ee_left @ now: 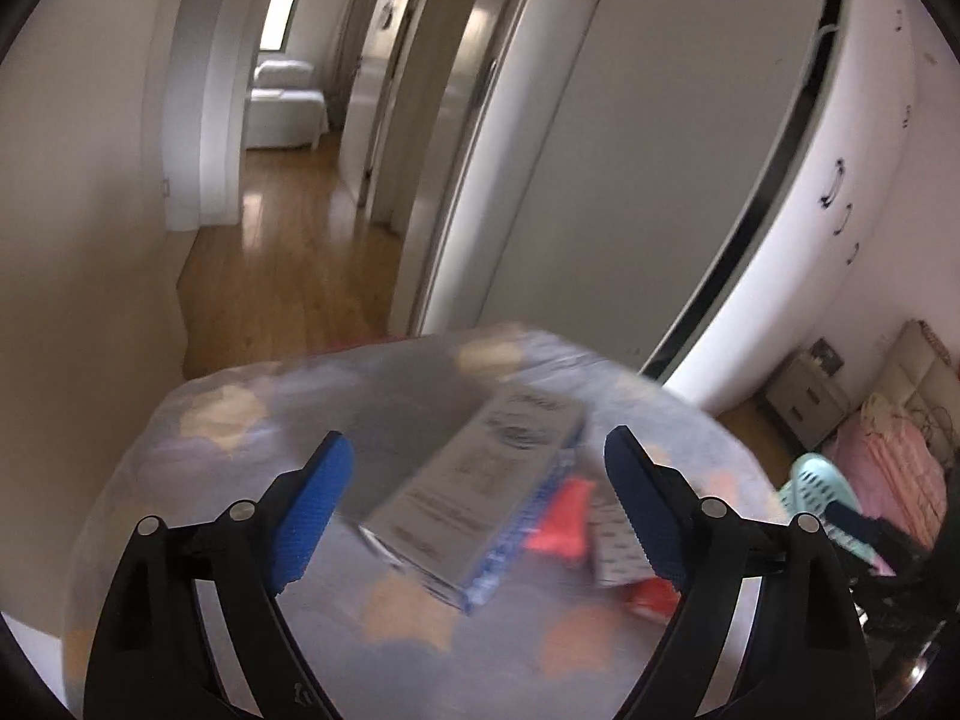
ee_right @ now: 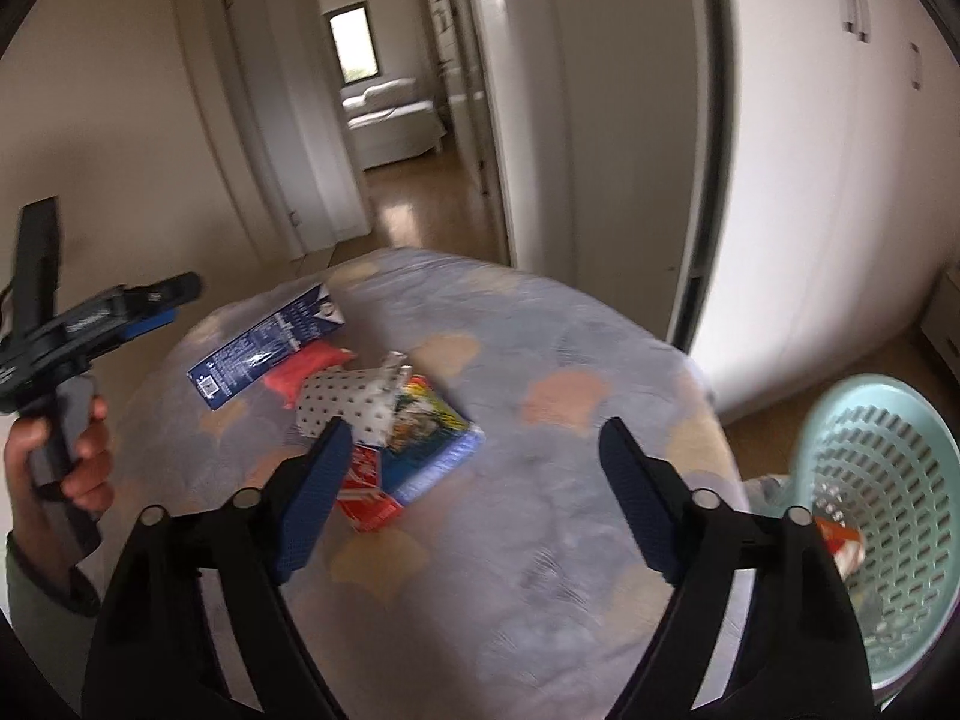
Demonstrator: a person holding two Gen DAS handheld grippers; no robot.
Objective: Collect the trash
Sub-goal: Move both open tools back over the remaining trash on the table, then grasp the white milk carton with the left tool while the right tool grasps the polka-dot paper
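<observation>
Trash lies on a bed with a blue patterned cover [ee_right: 540, 480]: a blue carton [ee_right: 264, 348], a red wrapper [ee_right: 300, 375], a white dotted packet [ee_right: 354, 405], a colourful packet [ee_right: 429, 438] and a red-white box [ee_right: 366, 495]. In the left wrist view the carton [ee_left: 480, 486] lies between the fingers, with the red wrapper [ee_left: 561, 516] and the dotted packet [ee_left: 618, 546] to its right. My left gripper [ee_left: 480, 468] is open above them; it also shows in the right wrist view [ee_right: 162, 294]. My right gripper [ee_right: 471, 450] is open and empty over the bed. A light green basket [ee_right: 888, 516] stands at the right with a red item [ee_right: 840, 540] inside.
A wooden-floor hallway [ee_left: 288, 240] leads to a far room with a white sofa [ee_left: 288, 102]. White wardrobe doors [ee_right: 810, 180] stand to the right. A pink bed [ee_left: 888, 468] and a nightstand [ee_left: 810, 396] are at the far right.
</observation>
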